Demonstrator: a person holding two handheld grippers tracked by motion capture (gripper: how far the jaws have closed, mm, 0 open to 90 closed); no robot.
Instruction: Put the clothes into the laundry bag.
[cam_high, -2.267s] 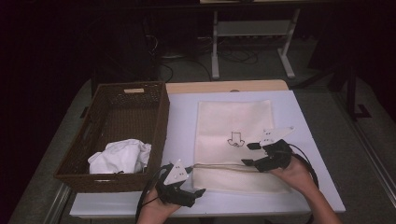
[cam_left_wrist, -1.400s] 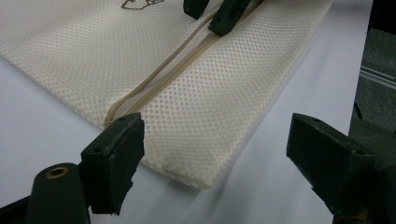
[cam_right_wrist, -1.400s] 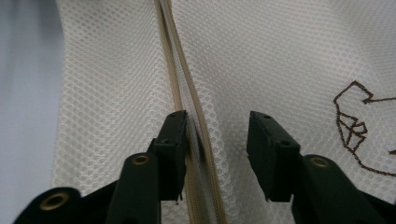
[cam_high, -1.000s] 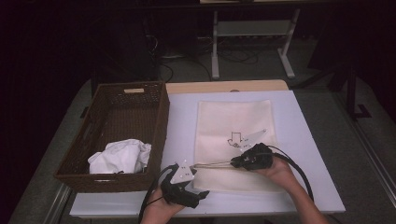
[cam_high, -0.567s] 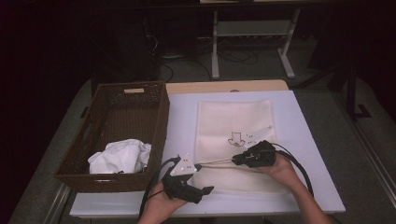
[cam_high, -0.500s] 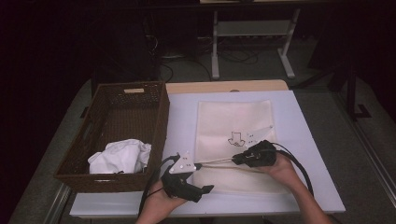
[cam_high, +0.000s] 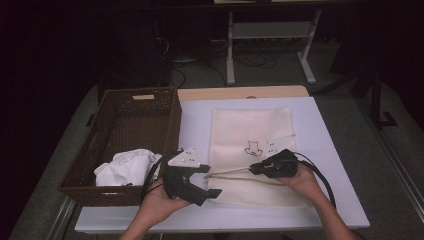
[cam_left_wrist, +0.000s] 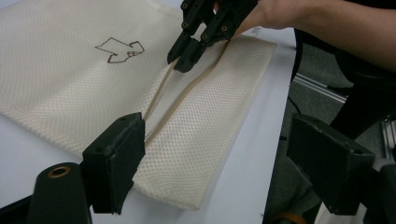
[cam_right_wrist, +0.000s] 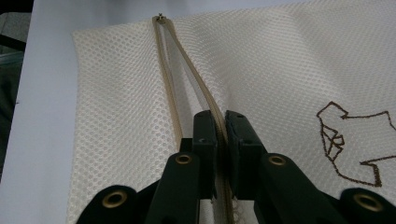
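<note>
mesh bag (cam_high: 250, 135): soft, light, floppy, flat on white table (cam_high: 340, 200) | right gripper (cam_right_wrist: 220, 122): pinched tight on one zipper edge (cam_right_wrist: 208, 100) | left gripper (cam_left_wrist: 210, 154): wide open, empty | best hold: the firmer zipper edge

Wicker basket (cam_high: 125, 120) w/ white cloth (cam_high: 125, 167)

Both forearms enter from the near edge of the table. The left tongs (cam_high: 212, 182) sit in the left hand (cam_high: 157, 205), angled toward the right, jaws standing wide apart with nothing between the pads. The right tongs (cam_high: 253, 170) sit in the right hand (cam_high: 300, 176), pointing left, jaws pinched nearly together on a thin edge.
</note>
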